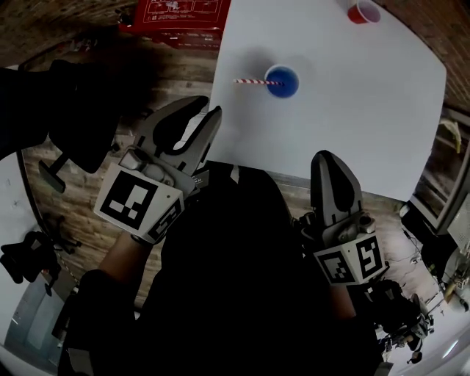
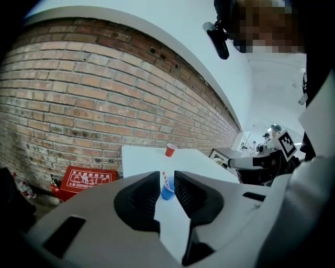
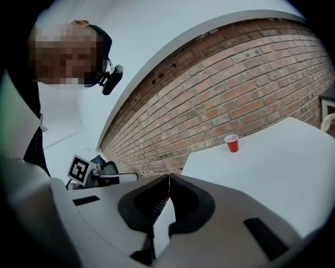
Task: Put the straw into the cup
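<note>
Straw [image 1: 253, 81]: in the cup [image 1: 283, 82], lower end inside, upper end out over the rim.
Straw axis: in the head view runs nearly level with the table's near edge; free end points at the left edge. In the left gripper view leans up and left out of the cup.
Cup: blue, upright, on the white table [image 1: 352, 117], close to the left edge, about midway between the near and far edges.
Red cup [image 1: 363, 12]: upright at the far edge, well apart from the cup.
Left gripper [image 1: 208, 107]: jaws spread, holding nothing; cup and straw seen far off through the gap. Tips up at the table's near-left corner, off the surface.
Right gripper [image 1: 330, 157]: jaws pressed together at the tips; short of the near edge, in front of the dark clothing, aimed towards the table.
Edges: left edge just beside the straw's free end; near edge between the grippers and the cup.
Open room: bare white top from the cup across to the right edge and down to the near edge.
Off the table: red box [image 1: 180, 18] on the floor past the far-left corner; brick wall [image 2: 104, 94] behind it.
</note>
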### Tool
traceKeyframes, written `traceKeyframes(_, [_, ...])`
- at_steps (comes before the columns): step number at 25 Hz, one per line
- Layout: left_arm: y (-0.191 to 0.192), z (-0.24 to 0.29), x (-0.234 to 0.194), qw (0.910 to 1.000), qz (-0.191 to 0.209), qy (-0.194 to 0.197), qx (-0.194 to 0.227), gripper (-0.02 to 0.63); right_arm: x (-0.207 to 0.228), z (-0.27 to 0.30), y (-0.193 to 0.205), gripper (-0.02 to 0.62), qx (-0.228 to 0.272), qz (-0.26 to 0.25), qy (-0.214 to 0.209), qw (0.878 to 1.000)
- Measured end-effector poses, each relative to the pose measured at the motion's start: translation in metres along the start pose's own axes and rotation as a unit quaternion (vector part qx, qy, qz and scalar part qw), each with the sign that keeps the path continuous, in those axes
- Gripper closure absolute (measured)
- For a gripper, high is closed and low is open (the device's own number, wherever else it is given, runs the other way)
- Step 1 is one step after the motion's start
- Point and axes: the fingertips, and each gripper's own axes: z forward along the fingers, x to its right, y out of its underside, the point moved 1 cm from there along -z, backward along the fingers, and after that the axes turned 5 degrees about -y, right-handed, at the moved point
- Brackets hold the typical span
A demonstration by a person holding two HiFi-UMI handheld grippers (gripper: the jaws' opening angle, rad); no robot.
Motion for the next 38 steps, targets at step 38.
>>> traceKeyframes(38, [-0.098, -0.086, 0.050, 0.9914, -0.006, 0.005, 0.131, 0.554, -0.061, -0.019, -0.053, 0.568, 0.043, -0.119, -0.061, 0.990])
